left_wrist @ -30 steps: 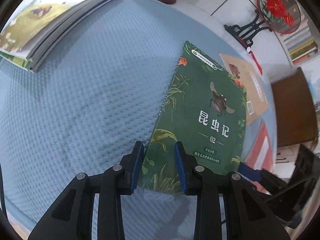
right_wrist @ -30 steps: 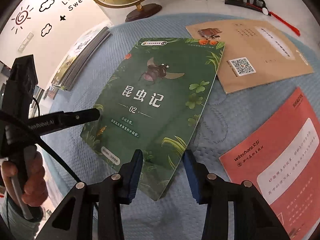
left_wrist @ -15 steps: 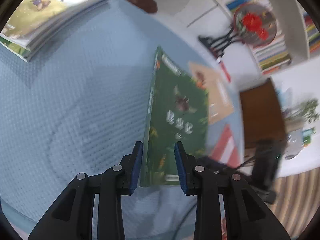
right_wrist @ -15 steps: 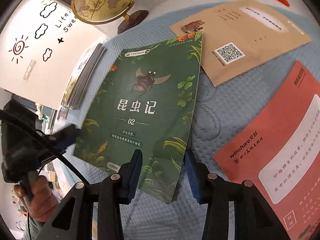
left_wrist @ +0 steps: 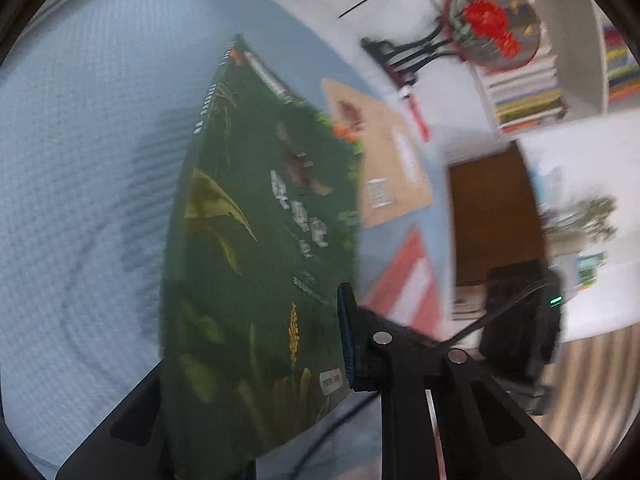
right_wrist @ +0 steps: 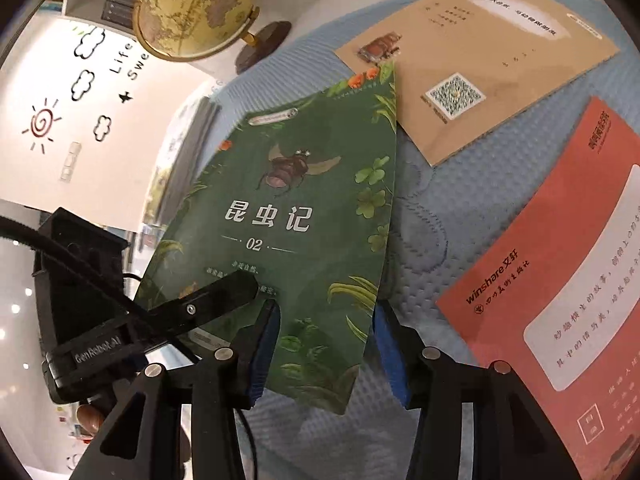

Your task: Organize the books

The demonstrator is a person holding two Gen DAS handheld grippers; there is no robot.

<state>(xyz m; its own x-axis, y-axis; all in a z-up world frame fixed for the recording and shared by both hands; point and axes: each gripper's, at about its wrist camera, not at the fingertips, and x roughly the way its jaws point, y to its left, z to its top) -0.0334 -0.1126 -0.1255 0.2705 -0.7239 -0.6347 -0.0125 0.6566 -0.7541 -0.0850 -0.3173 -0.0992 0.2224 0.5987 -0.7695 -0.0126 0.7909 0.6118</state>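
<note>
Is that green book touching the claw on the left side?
Touching: the left wrist view shows the green book pinched in the left gripper, one blue pad against its cover.

Green book (right_wrist: 304,232): "昆虫记", "02". Red book (right_wrist: 560,300): "winshare文轩". Left gripper (right_wrist: 236,292) body: "GenRobot.AI".

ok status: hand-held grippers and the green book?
Left hand-held gripper shut on green insect-cover book, raised off blue quilted mat. Right hand-held gripper open, straddling its near edge. Nothing blocking.
</note>
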